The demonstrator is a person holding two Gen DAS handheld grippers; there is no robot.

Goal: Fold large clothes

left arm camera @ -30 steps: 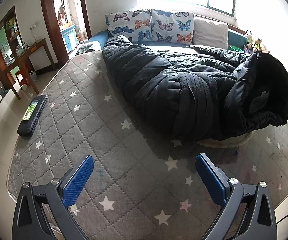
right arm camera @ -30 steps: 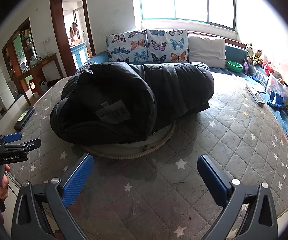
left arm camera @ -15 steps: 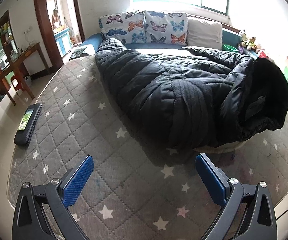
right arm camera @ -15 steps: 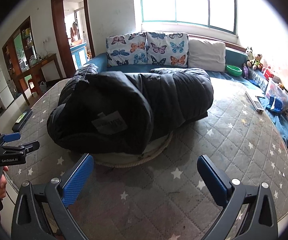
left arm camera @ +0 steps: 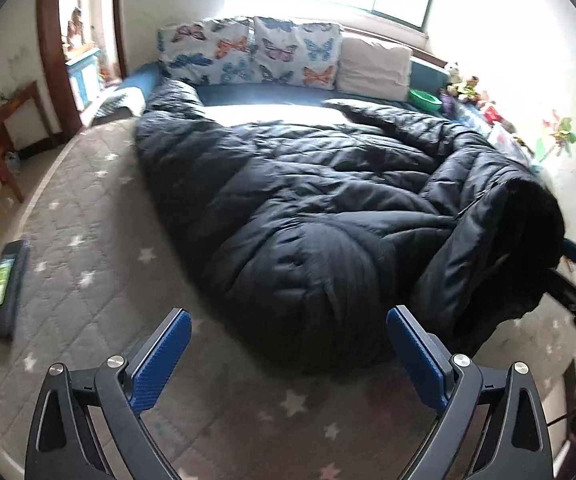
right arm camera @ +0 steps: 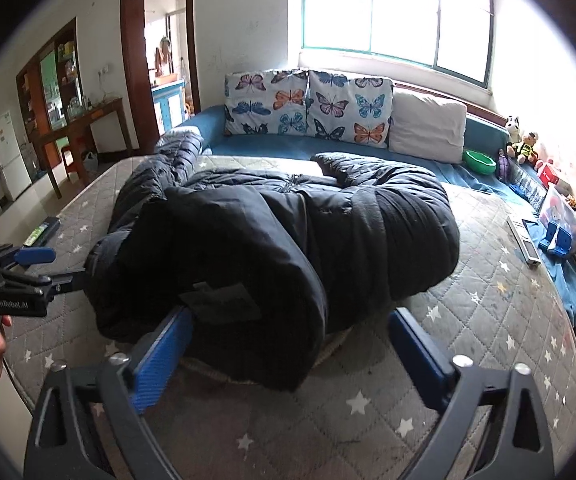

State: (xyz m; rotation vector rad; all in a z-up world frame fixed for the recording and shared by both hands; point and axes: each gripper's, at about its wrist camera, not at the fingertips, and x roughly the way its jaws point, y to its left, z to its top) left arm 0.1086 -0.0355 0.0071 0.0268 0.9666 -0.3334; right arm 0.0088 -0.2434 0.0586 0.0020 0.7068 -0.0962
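A large black puffer coat (left arm camera: 308,216) lies crumpled across the grey star-quilted bed (left arm camera: 88,280); it also shows in the right wrist view (right arm camera: 288,240). My left gripper (left arm camera: 288,354) is open and empty, its blue pads just short of the coat's near edge. My right gripper (right arm camera: 288,352) is open, with the coat's near fold with the grey label between its fingers. The left gripper also shows at the left of the right wrist view (right arm camera: 28,264), beside the coat.
Butterfly cushions (right arm camera: 308,104) and a white pillow (right arm camera: 428,126) line the back. A dark flat case (left arm camera: 4,288) lies at the bed's left edge. A remote (right arm camera: 526,240), blue clips (right arm camera: 556,238) and toys sit on the right side. A woven round mat (right arm camera: 328,350) lies under the coat.
Both grippers have moved forward toward the coat. The right gripper's fingers now straddle the coat's near fold. Both stay open.
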